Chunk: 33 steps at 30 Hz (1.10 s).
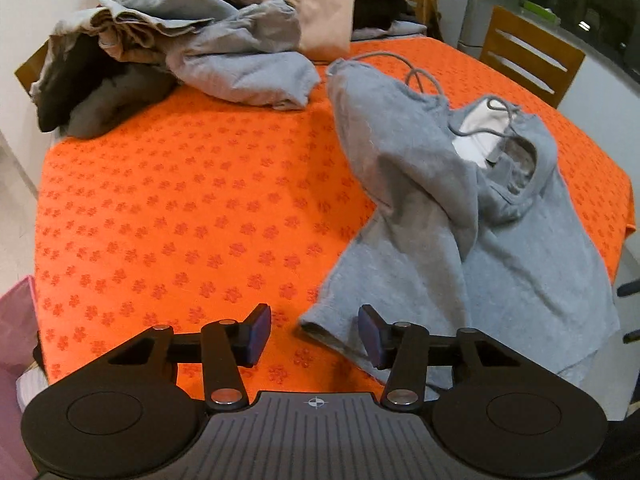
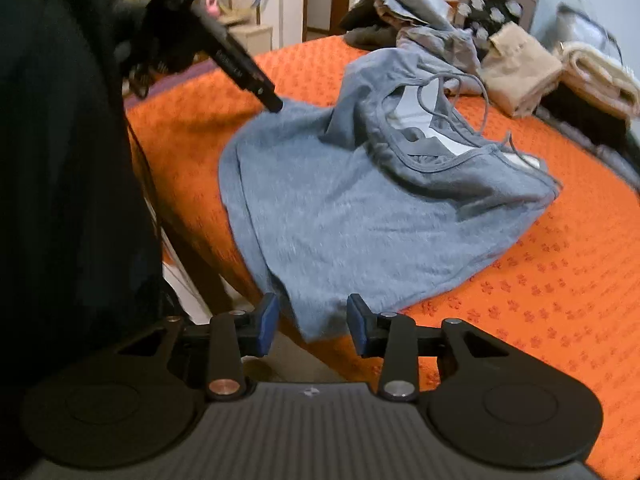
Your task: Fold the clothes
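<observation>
A grey hoodie [image 1: 460, 240] lies crumpled on the orange tablecloth [image 1: 180, 220], hood and drawstrings toward the far side. In the left wrist view one sleeve cuff [image 1: 320, 328] lies just past and between the blue pads of my left gripper [image 1: 315, 334], which is open and not pressing on it. In the right wrist view the grey hoodie [image 2: 360, 220] drapes its hem corner [image 2: 316, 320] over the table's near edge, between the pads of my right gripper [image 2: 312, 326], open with a gap on the left side. The left gripper [image 2: 274, 104] shows there too, its tip at the hoodie's far left edge.
A heap of grey and dark clothes [image 1: 180, 52] and folded beige items [image 1: 320, 12] fill the table's far side. A wooden chair [image 1: 528, 56] stands at the back right, a pink bin [image 1: 16, 340] at the left. A person's dark clothing [image 2: 60, 160] fills the right wrist view's left.
</observation>
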Motion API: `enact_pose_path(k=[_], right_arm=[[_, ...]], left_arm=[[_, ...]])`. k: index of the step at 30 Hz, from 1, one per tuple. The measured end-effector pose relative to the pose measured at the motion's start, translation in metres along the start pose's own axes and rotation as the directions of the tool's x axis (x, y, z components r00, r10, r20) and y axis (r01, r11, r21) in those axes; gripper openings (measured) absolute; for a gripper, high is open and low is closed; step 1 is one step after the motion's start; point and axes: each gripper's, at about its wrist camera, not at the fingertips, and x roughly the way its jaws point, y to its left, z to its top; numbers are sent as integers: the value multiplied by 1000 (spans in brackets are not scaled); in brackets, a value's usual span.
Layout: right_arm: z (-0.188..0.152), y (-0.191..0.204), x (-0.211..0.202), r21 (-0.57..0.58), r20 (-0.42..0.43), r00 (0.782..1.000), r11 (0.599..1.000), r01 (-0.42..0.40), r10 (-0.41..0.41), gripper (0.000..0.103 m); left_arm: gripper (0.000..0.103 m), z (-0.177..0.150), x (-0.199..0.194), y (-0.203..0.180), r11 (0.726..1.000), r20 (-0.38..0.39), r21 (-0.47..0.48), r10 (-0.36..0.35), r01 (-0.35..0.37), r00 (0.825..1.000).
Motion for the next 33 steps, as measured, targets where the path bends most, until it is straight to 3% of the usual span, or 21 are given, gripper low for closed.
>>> enact_pose_path(k=[3,6,7,8,9,10,12,13,15,23,29,33], right_arm=[[-4,15,9,-129,-24,998,990,48,-52,45],[-5,27,14,-246,-36,997,967,63,-74,49],[-5,29,16,-265,-36,996,961,73,-85,49],[-4,30,17,-275,-34,995,958,82,-95,49],[-3,32,18,-284,-32,994,954,92,-105,48],[-2,33,19,-292,-29,993,951,102,-116,45],[-1,31,18,-295,-17,989,946,134,-145,20],[0,30,18,-295,-12,988,944,146,-156,14],[3,25,13,-267,-18,989,954,140,-150,5],[30,-4,-30,-55,23,983,982,183,-182,5],[53,-46,-52,88,35,964,962,259,-263,5],[74,-79,-56,108,34,945,941,321,-326,4]], left_arm=[[48,-3,1,-3,1000,16,-10,1,0,1000],[36,-4,-1,0,999,29,-41,12,-11,1000],[28,-4,-2,1,999,31,-48,7,-5,999],[11,-4,-3,2,998,34,-55,-4,6,999],[11,-4,-4,2,998,37,-56,-7,9,999],[7,-3,-5,1,999,40,-49,-5,7,999],[7,-3,-8,-2,999,56,-36,-8,10,998],[7,-2,-12,-3,999,69,-38,-4,7,998],[7,1,-22,-3,999,92,-53,-1,6,996],[7,36,-97,-3,994,242,-105,-11,37,970],[7,77,-123,-8,989,308,-135,-10,54,951],[7,105,-115,-9,983,304,-175,-3,59,953]])
